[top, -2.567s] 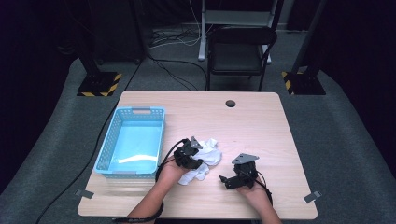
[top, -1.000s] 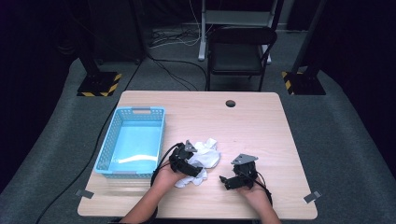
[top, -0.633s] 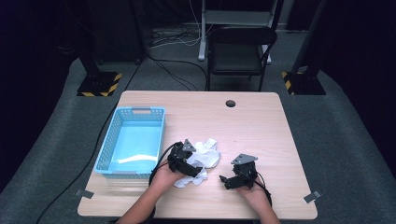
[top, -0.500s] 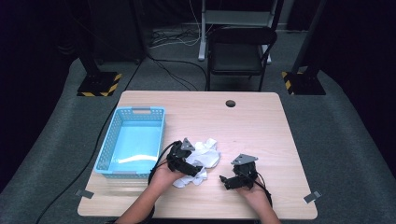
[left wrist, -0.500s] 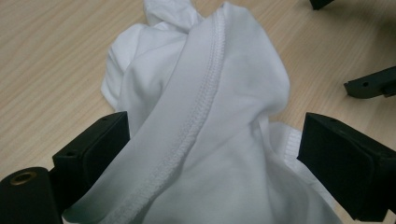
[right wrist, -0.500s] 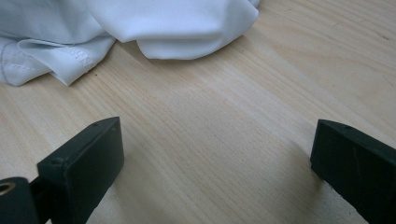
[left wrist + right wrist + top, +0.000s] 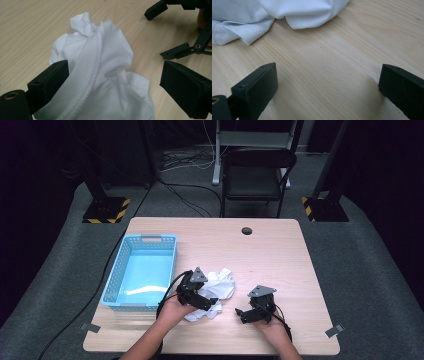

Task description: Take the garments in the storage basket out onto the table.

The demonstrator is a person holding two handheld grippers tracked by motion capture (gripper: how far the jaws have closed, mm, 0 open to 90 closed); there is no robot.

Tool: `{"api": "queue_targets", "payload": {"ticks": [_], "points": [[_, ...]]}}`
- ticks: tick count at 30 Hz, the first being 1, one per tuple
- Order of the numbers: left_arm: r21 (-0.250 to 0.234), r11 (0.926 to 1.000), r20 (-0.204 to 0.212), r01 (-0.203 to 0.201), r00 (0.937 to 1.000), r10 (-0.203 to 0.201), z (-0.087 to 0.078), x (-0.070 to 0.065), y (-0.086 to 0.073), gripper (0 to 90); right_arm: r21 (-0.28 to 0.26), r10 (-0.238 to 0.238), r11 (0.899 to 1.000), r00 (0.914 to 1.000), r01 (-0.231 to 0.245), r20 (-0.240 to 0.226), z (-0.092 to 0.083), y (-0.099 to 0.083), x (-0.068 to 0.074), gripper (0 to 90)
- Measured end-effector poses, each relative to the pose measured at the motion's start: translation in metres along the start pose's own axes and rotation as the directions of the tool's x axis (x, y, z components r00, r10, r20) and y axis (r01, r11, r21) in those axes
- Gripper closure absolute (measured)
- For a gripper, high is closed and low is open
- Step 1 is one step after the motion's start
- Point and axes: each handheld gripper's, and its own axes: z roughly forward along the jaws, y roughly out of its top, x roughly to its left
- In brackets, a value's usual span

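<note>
The soft, floppy crumpled white cloth [image 7: 100, 75] lies loose between the wide-open left gripper [image 7: 112, 87]; its jaws just opened. Grab its thick stitched edge [image 7: 93, 67].

**A wooden table with a basket and a crumpled cloth**

The table [image 7: 270, 250] is a pale wooden rectangle with rounded corners, standing on grey carpet. Near its far edge, at 12 o'clock from the middle, there is a small round dark hole [image 7: 246, 230]. A light blue plastic basket [image 7: 115, 272] with perforated walls sits at about 9 o'clock, along the table's left edge. A crumpled white cloth [image 7: 220, 286] with stitched hems lies on the bare wood at roughly 6 o'clock from the middle, just beside the basket's near right corner.
</note>
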Motion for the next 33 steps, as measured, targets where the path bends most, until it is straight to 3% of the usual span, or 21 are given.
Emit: {"api": "queue_targets", "payload": {"ticks": [23,33], "points": [[-0.095,0.9954,-0.021,0.013,0.9997,-0.015,-0.03,0.011,0.005,6.6,0.007,0.001,1.0,1.0,-0.001,0.0,-0.002,-0.002,0.003,0.1],[-0.163,0.9865,-0.029,0.015,0.9994,-0.02,-0.054,0.012,0.009,6.3,0.005,0.004,1.0,1.0,-0.004,0.004,-0.003,-0.004,0.003,0.1]]}}
